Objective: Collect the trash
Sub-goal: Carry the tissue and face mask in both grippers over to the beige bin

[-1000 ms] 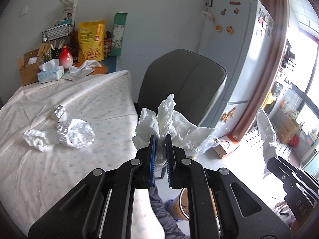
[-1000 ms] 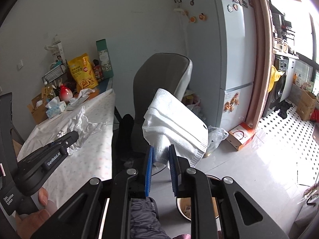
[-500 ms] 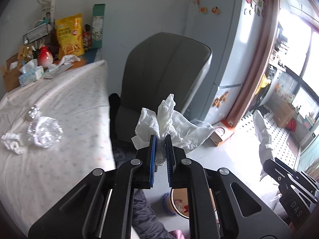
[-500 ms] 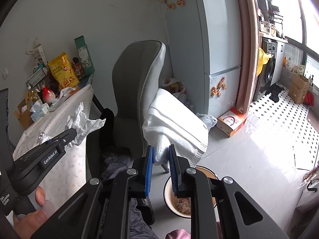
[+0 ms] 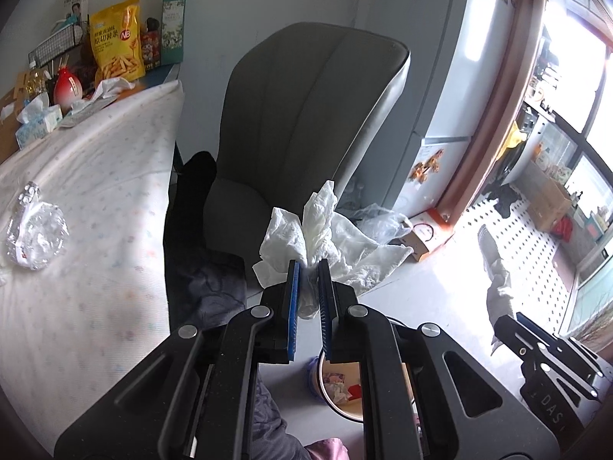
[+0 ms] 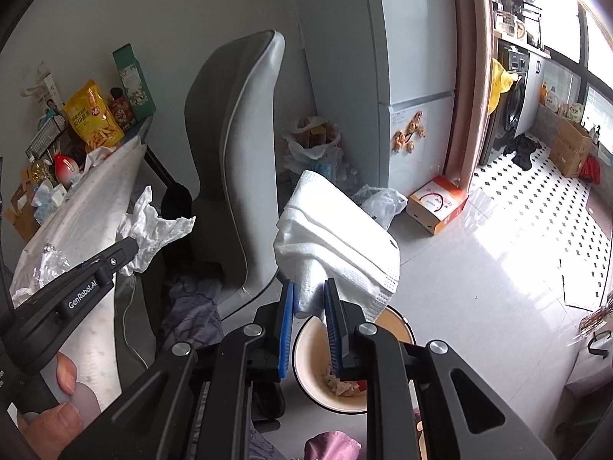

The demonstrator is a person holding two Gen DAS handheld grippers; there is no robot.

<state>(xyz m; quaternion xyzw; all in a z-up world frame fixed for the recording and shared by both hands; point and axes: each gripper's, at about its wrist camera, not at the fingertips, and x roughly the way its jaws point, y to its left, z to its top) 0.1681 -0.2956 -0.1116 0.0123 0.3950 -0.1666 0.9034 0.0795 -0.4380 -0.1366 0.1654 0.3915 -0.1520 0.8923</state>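
Note:
My left gripper (image 5: 307, 268) is shut on a crumpled white tissue (image 5: 306, 226), held in the air beside the grey chair (image 5: 306, 115). That tissue (image 6: 153, 222) and the left gripper (image 6: 132, 247) also show at the left of the right wrist view. My right gripper (image 6: 309, 287) is shut on a white face mask (image 6: 337, 237), hanging above a round cream bin (image 6: 306, 360) on the floor. The bin (image 5: 337, 387) holds scraps and is partly hidden behind the fingers. A crumpled foil ball (image 5: 36, 230) lies on the table (image 5: 95, 230).
The table's far end carries a yellow snack bag (image 5: 117, 38), a green box (image 5: 172, 19), a tissue box (image 5: 36, 122) and a red ornament (image 5: 67, 86). A fridge (image 6: 383, 76) stands behind the chair, with plastic bags (image 6: 318, 145) and a small carton (image 6: 436, 203) on the floor.
Both grippers have swung away from the table towards the chair and sunk towards the floor. The bin has come into view under them. Both grips are unchanged.

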